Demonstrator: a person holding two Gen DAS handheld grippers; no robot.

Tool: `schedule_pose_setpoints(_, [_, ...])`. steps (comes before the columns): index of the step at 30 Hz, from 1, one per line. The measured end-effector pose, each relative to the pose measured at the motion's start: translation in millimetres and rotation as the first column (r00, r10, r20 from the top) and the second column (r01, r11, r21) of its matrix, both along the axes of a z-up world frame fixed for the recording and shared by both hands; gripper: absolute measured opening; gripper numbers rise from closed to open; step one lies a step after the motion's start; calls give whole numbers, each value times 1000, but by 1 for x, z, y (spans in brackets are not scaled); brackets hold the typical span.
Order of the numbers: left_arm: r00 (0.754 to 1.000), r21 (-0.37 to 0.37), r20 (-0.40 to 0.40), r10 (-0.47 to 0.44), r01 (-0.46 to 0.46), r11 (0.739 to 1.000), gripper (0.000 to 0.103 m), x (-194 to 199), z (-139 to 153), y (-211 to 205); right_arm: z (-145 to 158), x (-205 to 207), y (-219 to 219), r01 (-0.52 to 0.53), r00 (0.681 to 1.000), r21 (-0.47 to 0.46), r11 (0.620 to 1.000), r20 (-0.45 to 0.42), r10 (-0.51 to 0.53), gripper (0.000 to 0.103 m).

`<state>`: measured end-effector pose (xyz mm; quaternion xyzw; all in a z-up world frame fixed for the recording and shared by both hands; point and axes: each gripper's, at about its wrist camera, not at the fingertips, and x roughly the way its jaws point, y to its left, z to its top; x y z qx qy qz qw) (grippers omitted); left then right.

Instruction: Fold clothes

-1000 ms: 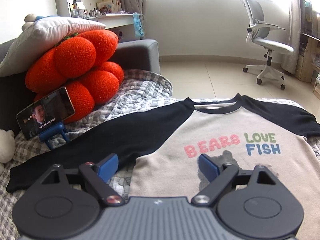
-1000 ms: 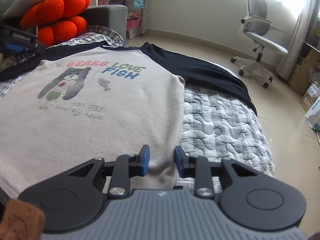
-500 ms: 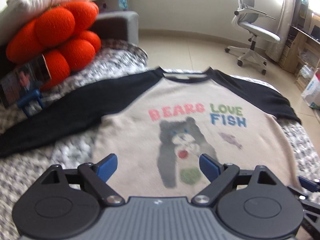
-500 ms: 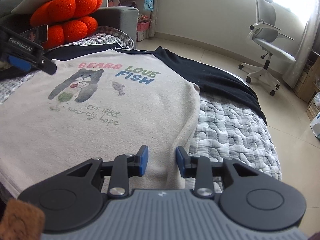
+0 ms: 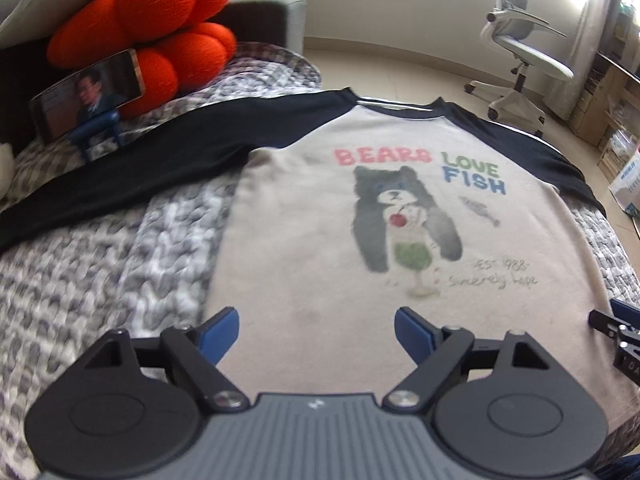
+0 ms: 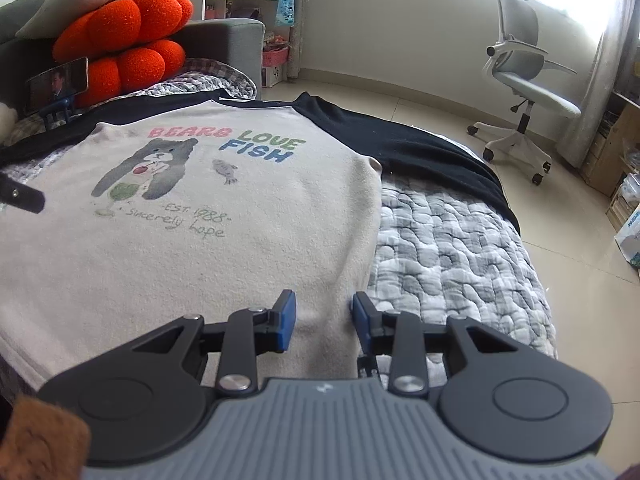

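A cream raglan shirt (image 5: 320, 240) with dark sleeves and a bear print lies flat, front up, on the quilted bed (image 5: 100, 272). My left gripper (image 5: 316, 332) hovers over the shirt's lower left part. Its jaws stand wide and are closing a little, with only flat cloth below them and nothing pinched. My right gripper (image 6: 323, 316) stands over the shirt's (image 6: 240, 240) lower right edge, jaws partly open, pads clear of the cloth. One right fingertip shows at the edge of the left wrist view (image 5: 616, 320), and part of the left gripper (image 6: 20, 196) shows in the right wrist view.
An orange lobed cushion (image 5: 152, 28) under a white pillow sits at the far left, with a phone on a blue stand (image 5: 88, 100) in front of it. A white office chair (image 6: 520, 92) stands on the tiled floor beyond the bed. Boxes (image 5: 624, 184) line the right wall.
My left gripper has drawn back from the chest and left sleeve toward the lower part of the shirt, so the whole bear print now shows. The right gripper has hardly moved.
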<state>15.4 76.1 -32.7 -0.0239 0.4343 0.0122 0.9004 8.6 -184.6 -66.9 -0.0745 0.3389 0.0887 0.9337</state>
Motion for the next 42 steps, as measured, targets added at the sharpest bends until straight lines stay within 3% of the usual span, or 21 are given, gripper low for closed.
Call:
schedule_pose_setpoints(7, [1000, -16, 4, 20, -20, 1000, 77, -27, -7, 23, 4, -12, -19, 65, 998, 80, 995, -23, -63, 36])
schedule_pose_setpoints(15, [1000, -19, -1, -13, 13, 1000, 37, -41, -11, 28, 5, -26, -46, 120, 987, 184, 976, -127, -97, 36])
schedule_pose_setpoints(21, [999, -32, -16, -38, 38, 999, 26, -55, -13, 28, 5, -35, -73, 165, 973, 283, 945, -201, -110, 36])
schedule_pose_setpoints(24, [999, -29, -31, -33, 32, 999, 23, -56, -17, 30, 3, -38, -72, 152, 971, 296, 943, -224, -86, 25])
schedule_pose_setpoints(26, [999, -32, -32, -35, 34, 999, 23, -57, -16, 30, 3, -41, -65, 126, 974, 276, 953, -216, -66, 25])
schedule_pose_setpoints(28, [999, -23, -34, -42, 41, 999, 16, -57, -17, 28, 3, -43, -61, 103, 975, 267, 958, -219, -44, 25])
schedule_pose_setpoints(29, [998, -12, -35, -44, 44, 999, 3, -57, -18, 27, 2, -43, -59, 92, 975, 263, 960, -220, -34, 21])
schedule_pose_setpoints(32, [998, 5, -32, -48, 48, 999, 2, -57, -19, 25, 6, -46, -56, 73, 979, 239, 968, -201, -25, 8])
schedule_pose_setpoints(42, [998, 57, -31, -55, 57, 997, 2, -67, -11, 25, 22, -67, -60, 48, 988, 202, 978, -156, -16, 6])
